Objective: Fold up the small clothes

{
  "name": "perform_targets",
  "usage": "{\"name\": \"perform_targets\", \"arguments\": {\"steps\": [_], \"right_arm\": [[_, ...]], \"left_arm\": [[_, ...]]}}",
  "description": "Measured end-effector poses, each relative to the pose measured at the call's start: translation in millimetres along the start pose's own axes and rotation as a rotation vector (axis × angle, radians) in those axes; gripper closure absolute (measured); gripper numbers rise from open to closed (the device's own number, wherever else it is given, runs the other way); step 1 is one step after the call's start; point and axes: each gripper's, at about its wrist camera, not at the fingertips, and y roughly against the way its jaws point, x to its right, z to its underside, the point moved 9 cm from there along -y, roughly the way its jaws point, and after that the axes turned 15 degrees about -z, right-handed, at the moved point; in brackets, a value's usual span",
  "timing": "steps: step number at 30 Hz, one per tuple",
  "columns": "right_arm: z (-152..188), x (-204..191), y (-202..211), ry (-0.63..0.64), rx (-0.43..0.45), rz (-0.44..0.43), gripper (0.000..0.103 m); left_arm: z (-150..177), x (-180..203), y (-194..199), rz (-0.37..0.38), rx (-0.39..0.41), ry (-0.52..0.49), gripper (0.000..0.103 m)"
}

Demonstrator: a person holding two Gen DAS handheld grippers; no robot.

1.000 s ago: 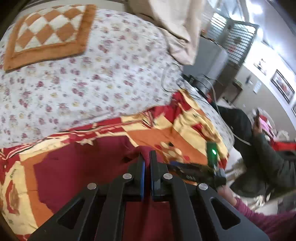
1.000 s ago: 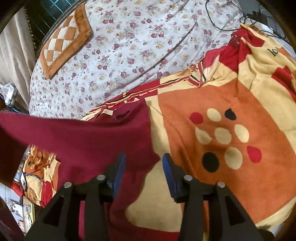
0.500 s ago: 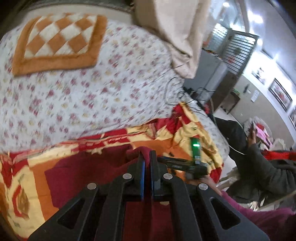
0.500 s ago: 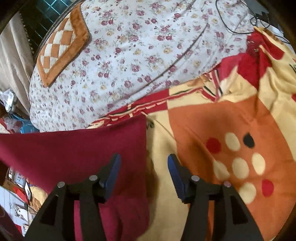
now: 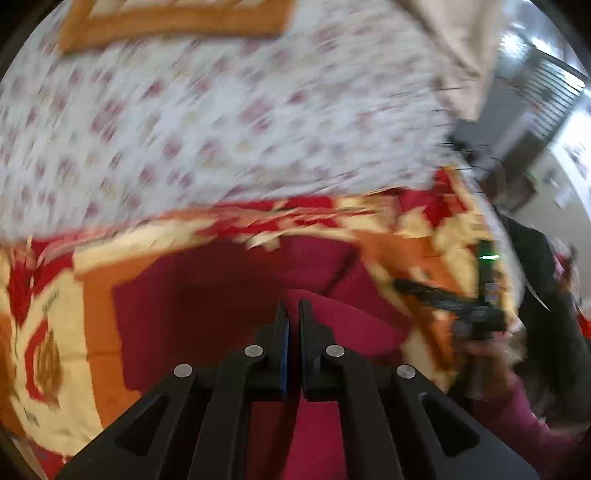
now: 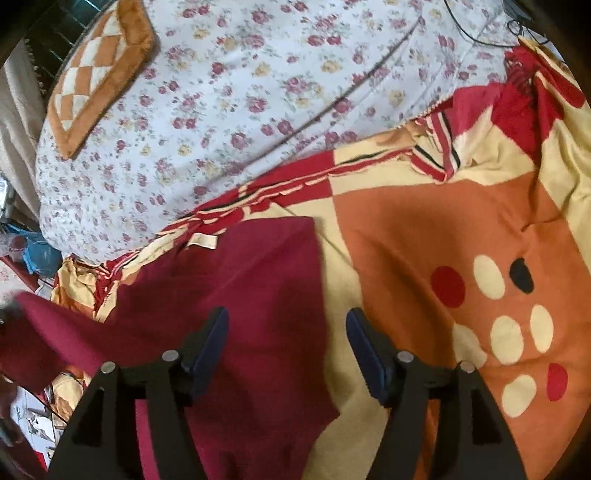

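Left wrist view, blurred: my left gripper (image 5: 291, 314), fingers nearly closed, seemingly pinching a fold of the maroon garment (image 5: 221, 295) lying on the blanket (image 5: 92, 295).

Right wrist view: my right gripper (image 6: 288, 328), fingers wide apart, empty, above the garment's right edge. I judge the cloth soft, light, limp; best taken at corners.

Floral bedsheet (image 6: 258, 96) covers the bed; checkered orange cushion (image 6: 99, 74) at far left corner, patterned orange blanket (image 6: 461, 229) over near right, black cable (image 6: 476, 35) by far right edge.
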Motion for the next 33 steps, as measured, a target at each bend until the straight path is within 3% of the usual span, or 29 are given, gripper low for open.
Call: {"name": "perform_targets", "arguments": {"steps": [4, 9, 11, 12, 13, 16, 18, 22, 23, 25, 27, 30, 32, 33], "right_arm": [[-10.2, 12.3, -16.2, -0.036, -0.021, 0.009, 0.023], [-18.5, 21.1, -60.1, -0.031, -0.101, 0.015, 0.023], [-22.7, 15.7, -70.8, 0.03, -0.094, 0.011, 0.039], [-25.0, 10.9, -72.9, 0.071, -0.087, 0.008, 0.071], [-27.0, 8.0, -72.6, 0.097, -0.085, 0.015, 0.083], [-42.2, 0.1, -51.7, 0.132, 0.017, -0.015, 0.094], [-52.7, 10.7, -34.2, 0.085, 0.113, -0.026, 0.094], [-38.3, 35.4, -56.2, 0.071, -0.006, 0.065, 0.091], [-37.3, 36.5, -54.9, 0.075, -0.005, 0.078, 0.085], [-43.6, 39.0, -42.1, 0.047, 0.041, 0.091, 0.059], [-52.3, 32.9, -28.8, 0.023, 0.088, 0.048, 0.057], [-61.1, 8.9, -30.1, 0.119, 0.051, -0.003, 0.056], [-60.7, -8.1, -40.3, 0.22, -0.012, -0.026, 0.048], [-56.9, -16.2, -49.4, 0.265, -0.052, -0.038, 0.035]], "left_arm": [[13.4, -24.4, -29.9, -0.017, -0.046, 0.035, 0.103], [19.3, -36.3, -46.5, -0.032, -0.08, 0.04, 0.103], [19.4, -39.8, -49.2, -0.023, -0.084, 0.051, 0.103], [18.5, -41.4, -49.7, -0.02, -0.084, 0.055, 0.103], [17.8, -43.3, -49.6, -0.019, -0.082, 0.059, 0.103], [15.1, -50.1, -49.6, -0.011, -0.071, 0.07, 0.103], [14.6, -56.6, -57.4, -0.023, -0.078, 0.078, 0.103], [19.1, -67.3, -80.4, -0.009, -0.133, 0.137, 0.103], [18.8, -68.2, -82.0, -0.013, -0.132, 0.136, 0.103], [17.9, -70.6, -84.8, -0.029, -0.136, 0.139, 0.103], [16.3, -71.0, -87.5, -0.033, -0.145, 0.137, 0.103], [13.9, -70.0, -88.3, -0.043, -0.141, 0.125, 0.103], [12.8, -69.3, -88.3, -0.049, -0.141, 0.122, 0.103], [13.0, -69.5, -88.6, -0.05, -0.143, 0.12, 0.103]]}}
